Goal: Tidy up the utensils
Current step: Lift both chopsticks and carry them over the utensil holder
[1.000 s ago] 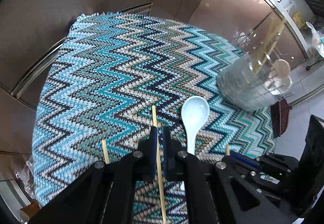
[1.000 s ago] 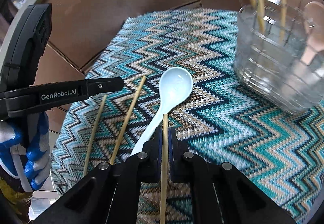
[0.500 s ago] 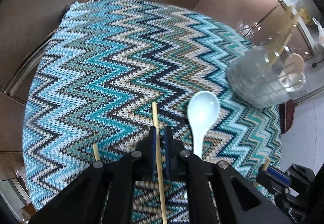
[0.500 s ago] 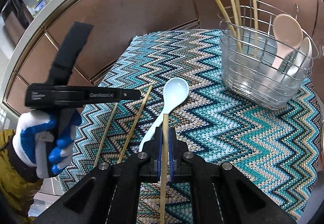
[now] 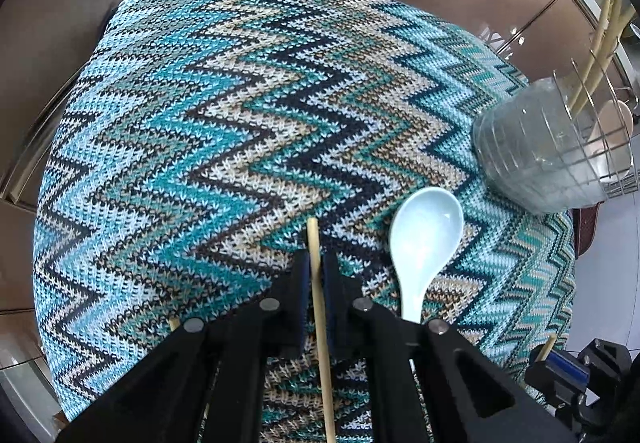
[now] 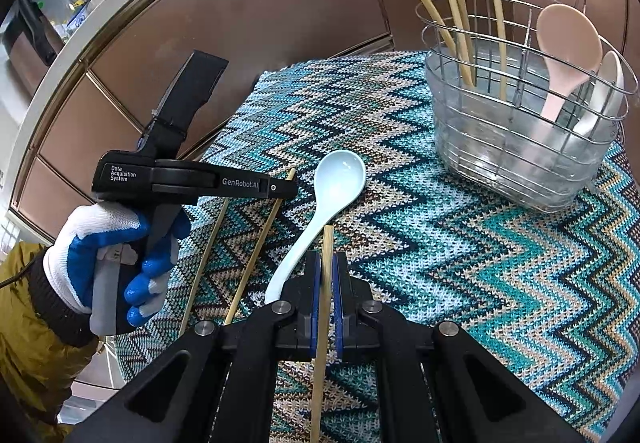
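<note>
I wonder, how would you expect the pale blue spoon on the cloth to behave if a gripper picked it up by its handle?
The spoon looks glossy, so probably ceramic or hard plastic: stiff, and likely slippery between pads. Its wide bowl sits far from the thin handle, so it may tip bowl-down in a handle grasp. If ceramic, it could chip when dropped into the wire basket.

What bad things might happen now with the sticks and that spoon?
1. Each gripper pinches one thin chopstick: left gripper on a chopstick, right gripper on another chopstick. A thin stick may twist or slip out on the way.
2. The basket already holds chopsticks; a new one might catch its wire rim.
3. The blue spoon lies right beside the grippers, so a swing may knock it along the cloth.
</note>
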